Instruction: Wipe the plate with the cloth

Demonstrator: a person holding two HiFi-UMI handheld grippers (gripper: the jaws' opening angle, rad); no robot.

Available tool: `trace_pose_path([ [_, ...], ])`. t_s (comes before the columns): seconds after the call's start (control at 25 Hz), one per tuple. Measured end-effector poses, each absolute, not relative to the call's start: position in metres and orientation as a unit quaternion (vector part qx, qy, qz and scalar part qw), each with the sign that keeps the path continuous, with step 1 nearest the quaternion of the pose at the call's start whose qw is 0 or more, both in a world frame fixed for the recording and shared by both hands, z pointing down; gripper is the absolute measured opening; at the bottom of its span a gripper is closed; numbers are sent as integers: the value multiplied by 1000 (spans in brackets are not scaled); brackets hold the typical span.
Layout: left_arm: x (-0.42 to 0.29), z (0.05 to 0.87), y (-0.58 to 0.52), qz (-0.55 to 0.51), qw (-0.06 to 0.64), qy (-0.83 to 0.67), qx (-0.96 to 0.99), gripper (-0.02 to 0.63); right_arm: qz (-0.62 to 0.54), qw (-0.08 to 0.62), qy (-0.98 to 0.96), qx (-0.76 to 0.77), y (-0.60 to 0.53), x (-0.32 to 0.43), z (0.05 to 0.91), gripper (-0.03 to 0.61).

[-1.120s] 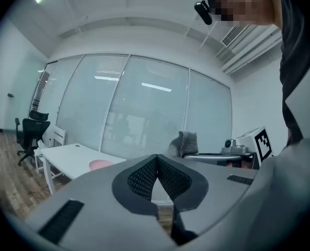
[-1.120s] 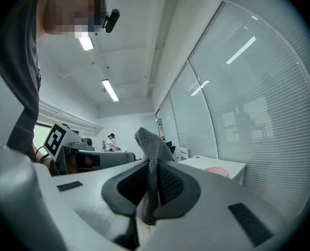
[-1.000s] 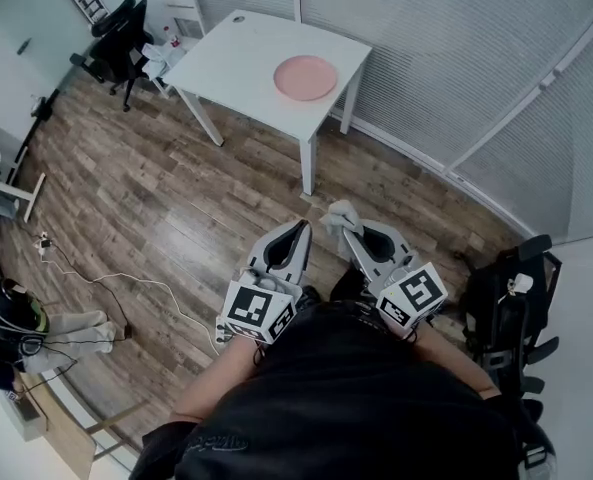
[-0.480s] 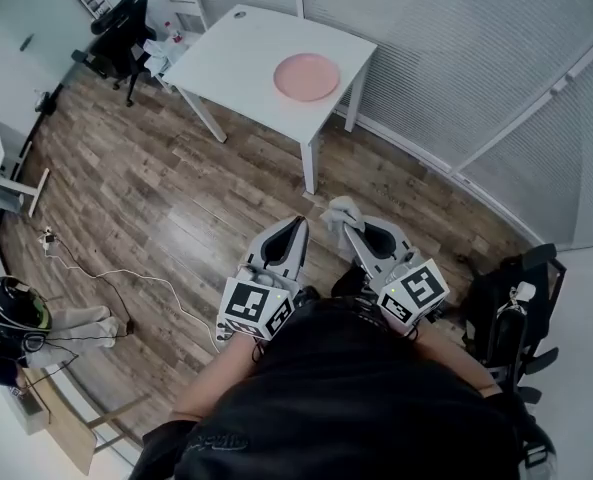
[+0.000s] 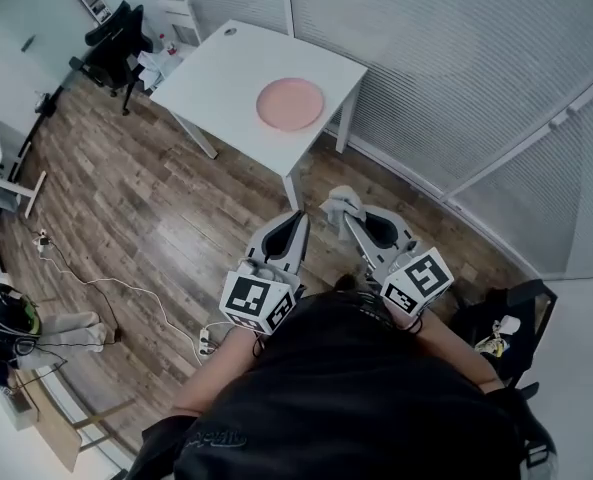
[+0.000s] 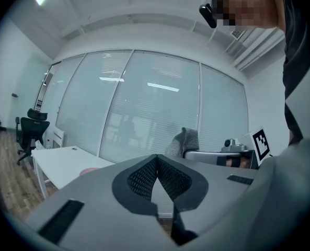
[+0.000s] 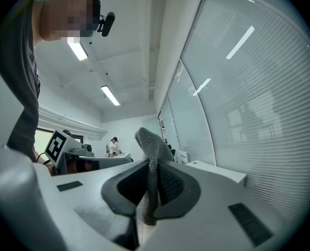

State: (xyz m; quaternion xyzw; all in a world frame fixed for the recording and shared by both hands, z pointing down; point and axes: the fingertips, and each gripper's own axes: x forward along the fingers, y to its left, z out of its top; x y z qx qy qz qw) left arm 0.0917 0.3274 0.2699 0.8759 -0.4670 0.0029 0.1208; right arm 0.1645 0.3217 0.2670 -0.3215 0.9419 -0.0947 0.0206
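Pink plate [image 5: 290, 104], white table [image 5: 216, 70], grey textured cloth [image 7: 150, 156], brown wood-grain floor [image 5: 146, 198], black office chair [image 5: 111, 38].

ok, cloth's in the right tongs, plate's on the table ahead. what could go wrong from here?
1. The right tongs grip the cloth by a thin fold, with most of it sticking out loose. It could pull free under wiping pressure.
2. The plate lies unsecured close to the edge of the table, and the left tongs are shut and empty. Unless they steady it, a wipe may slide it off.
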Motion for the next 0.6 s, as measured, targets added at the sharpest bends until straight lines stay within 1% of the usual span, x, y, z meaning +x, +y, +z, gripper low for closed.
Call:
trace_pose_path([
  [0.2, 124, 278, 304, 5, 137, -465, 875, 17, -104, 13, 945, -310, 297, 193, 274, 32],
  [0.6, 134, 287, 271, 18, 156, -458, 875, 17, -130, 12, 940, -316, 269, 204, 287, 32],
])
